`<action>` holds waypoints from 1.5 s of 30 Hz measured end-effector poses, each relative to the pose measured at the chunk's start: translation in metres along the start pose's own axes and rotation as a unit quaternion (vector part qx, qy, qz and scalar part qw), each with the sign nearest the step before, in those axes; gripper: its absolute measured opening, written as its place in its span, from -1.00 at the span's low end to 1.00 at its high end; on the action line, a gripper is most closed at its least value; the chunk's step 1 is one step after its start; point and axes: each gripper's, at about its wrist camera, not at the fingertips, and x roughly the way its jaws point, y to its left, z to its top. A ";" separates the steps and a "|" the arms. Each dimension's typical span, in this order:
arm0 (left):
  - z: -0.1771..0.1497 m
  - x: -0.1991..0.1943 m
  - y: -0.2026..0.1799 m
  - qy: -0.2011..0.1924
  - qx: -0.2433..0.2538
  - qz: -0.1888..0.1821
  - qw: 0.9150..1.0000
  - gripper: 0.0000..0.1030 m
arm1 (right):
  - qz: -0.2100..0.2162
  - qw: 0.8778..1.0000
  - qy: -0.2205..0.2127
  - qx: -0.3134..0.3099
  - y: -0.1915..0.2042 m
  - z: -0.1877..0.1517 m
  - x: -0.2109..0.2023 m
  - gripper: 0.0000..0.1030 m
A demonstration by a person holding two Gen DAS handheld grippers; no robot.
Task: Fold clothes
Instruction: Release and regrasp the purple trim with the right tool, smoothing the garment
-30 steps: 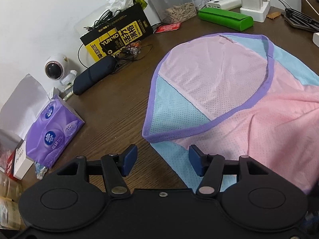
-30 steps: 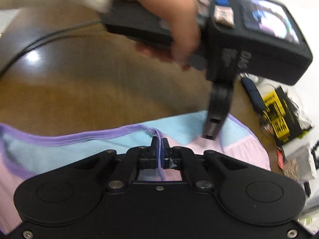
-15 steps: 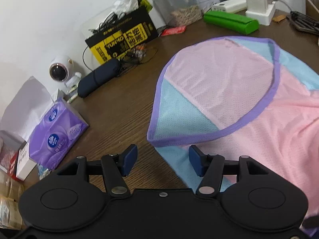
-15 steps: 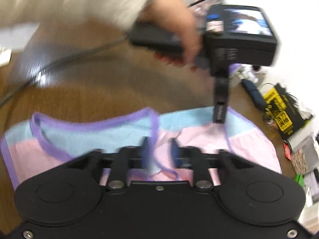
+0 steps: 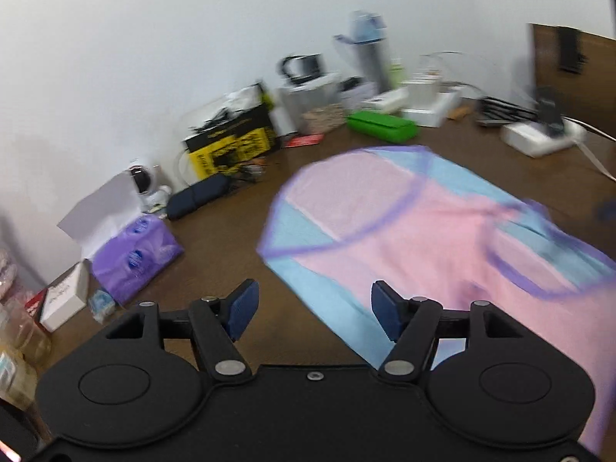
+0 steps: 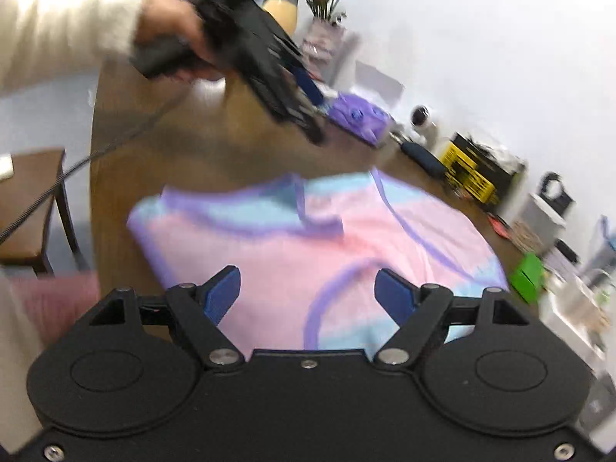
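A pink and light-blue mesh garment (image 5: 415, 231) with purple trim lies folded over on the brown wooden table (image 5: 215, 238). My left gripper (image 5: 310, 310) hangs above its near-left edge, jaws opening, nothing between the blue pads. In the right wrist view the same garment (image 6: 308, 246) spreads below my right gripper (image 6: 308, 296), whose jaws are opening wide and hold nothing. The left gripper (image 6: 308, 96) shows there too, held by a hand (image 6: 173, 38) in a white sleeve, raised above the table's far side.
Clutter lines the wall side: purple tissue pack (image 5: 134, 254), small white camera (image 5: 144, 183), dark pouch (image 5: 198, 200), yellow-black box (image 5: 231, 146), green case (image 5: 381, 127), white chargers (image 5: 539, 136). A vase of flowers (image 6: 327, 19) and a wooden stool (image 6: 30, 200) appear in the right wrist view.
My right gripper let go of the purple trim, opened wide and drew back from the garment. My left gripper lifted and pulled away, so more of the table and wall shows.
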 end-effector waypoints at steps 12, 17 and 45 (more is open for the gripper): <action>-0.008 -0.025 -0.082 0.012 0.060 -0.028 0.998 0.25 | -0.046 0.998 0.029 0.033 0.016 0.000 -0.001 0.18; 0.029 0.005 -0.053 0.022 0.019 -0.004 1.000 0.25 | -0.023 0.995 0.048 0.080 -0.007 0.019 0.041 -0.16; 0.037 0.128 -0.011 0.112 -0.052 -0.008 0.992 0.26 | 0.044 0.962 0.109 0.245 -0.055 0.019 0.087 -0.91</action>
